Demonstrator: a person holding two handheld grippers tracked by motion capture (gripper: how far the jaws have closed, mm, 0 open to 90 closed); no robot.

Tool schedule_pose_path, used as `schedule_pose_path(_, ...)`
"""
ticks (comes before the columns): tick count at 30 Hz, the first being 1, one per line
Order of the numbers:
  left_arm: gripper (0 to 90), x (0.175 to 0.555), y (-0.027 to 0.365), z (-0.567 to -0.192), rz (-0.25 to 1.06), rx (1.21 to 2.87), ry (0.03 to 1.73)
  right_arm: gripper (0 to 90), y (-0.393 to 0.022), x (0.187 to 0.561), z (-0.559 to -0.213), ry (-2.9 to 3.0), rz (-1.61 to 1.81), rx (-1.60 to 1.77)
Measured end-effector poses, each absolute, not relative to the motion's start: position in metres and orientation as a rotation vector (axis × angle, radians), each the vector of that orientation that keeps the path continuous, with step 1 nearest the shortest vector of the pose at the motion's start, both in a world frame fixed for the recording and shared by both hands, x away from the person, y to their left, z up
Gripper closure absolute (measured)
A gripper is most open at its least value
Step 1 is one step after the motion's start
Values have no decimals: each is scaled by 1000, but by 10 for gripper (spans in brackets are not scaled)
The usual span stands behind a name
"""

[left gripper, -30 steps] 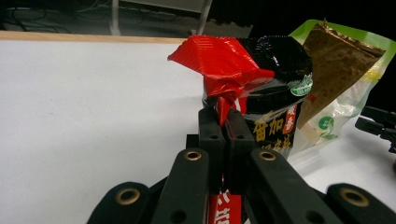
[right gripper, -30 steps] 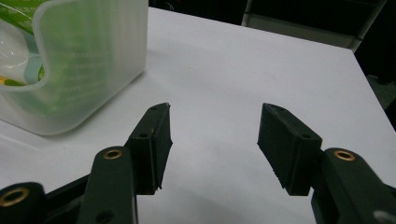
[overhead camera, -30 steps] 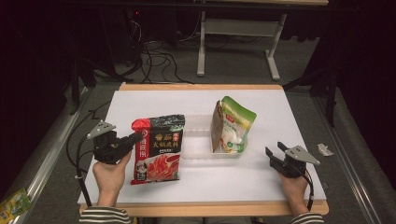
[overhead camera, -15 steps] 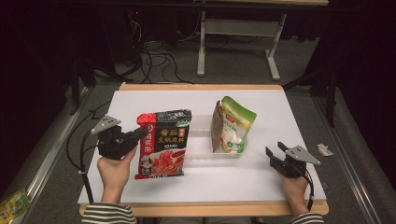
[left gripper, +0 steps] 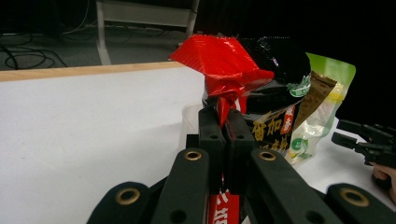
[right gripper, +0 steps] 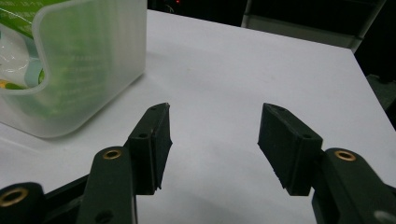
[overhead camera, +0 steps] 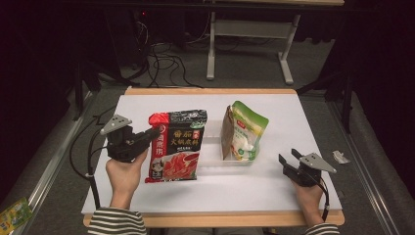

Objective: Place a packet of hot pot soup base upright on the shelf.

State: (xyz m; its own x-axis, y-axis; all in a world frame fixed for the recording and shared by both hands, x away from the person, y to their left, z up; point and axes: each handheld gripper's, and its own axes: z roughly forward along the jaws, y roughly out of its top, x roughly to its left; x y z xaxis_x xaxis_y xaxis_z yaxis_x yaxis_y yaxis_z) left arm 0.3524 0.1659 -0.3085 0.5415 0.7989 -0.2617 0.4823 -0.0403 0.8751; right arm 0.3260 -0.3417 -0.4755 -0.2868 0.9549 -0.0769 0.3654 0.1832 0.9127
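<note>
A red and black hotpot soup-base packet hangs lifted above the white table, held by its left edge. My left gripper is shut on that edge; in the left gripper view the packet rises from between the pinched jaws of the left gripper. A green and white pouch stands upright in a clear plastic bin at the table's middle. My right gripper rests open near the front right corner, nothing between its fingers, just right of the bin.
The table's wooden back edge faces a dark floor with cables and a white stand. A small scrap of paper lies beside the table on the right. A yellow-green packet lies on the floor at the front left.
My left gripper has raised the red and black packet off the table and carried it rightward, toward the bin, tilting it more upright. The right gripper has stayed still.
</note>
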Motion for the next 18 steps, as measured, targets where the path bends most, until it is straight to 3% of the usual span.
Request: schedule_pose_path(18, 888, 365, 143, -296, 380, 1703, 1055, 441, -342, 326, -476, 1771, 1085, 1248)
